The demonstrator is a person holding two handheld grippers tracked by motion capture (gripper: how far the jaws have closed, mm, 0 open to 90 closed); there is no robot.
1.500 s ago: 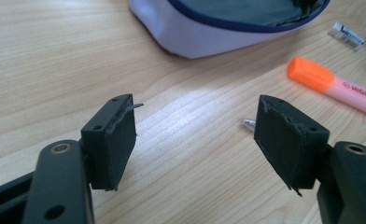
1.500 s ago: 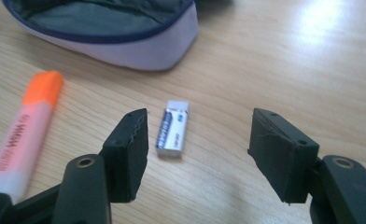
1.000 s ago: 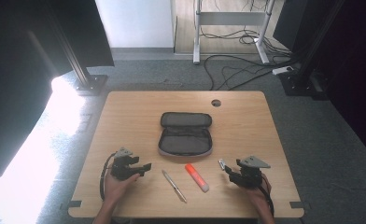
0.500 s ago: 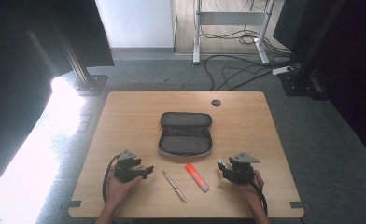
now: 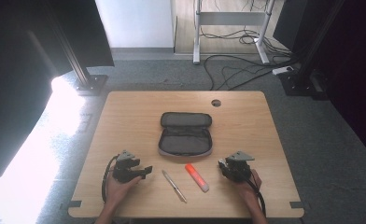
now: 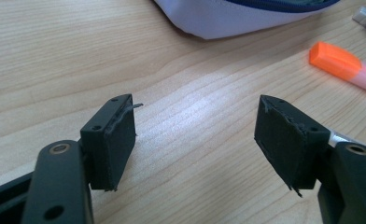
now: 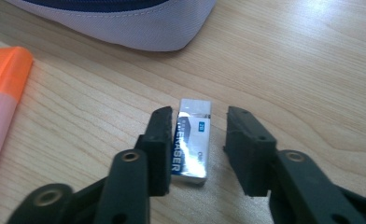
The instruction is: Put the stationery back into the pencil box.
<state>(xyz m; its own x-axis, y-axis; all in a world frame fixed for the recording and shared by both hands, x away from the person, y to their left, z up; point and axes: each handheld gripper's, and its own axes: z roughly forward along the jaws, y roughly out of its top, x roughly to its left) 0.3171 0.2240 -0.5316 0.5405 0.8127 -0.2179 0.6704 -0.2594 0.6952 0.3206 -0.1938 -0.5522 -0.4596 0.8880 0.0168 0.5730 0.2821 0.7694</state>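
Two black jaws of the right gripper are closing around a small white-and-blue eraser, not yet clamped, needing a squeeze before lifting toward the open grey pencil case.

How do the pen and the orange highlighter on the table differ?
The pen is thin and silvery; the highlighter is thicker, pink-bodied with an orange cap. The pen lies nearer the left tool, the highlighter nearer the right tool. Both lie flat, angled alike, before the pouch.
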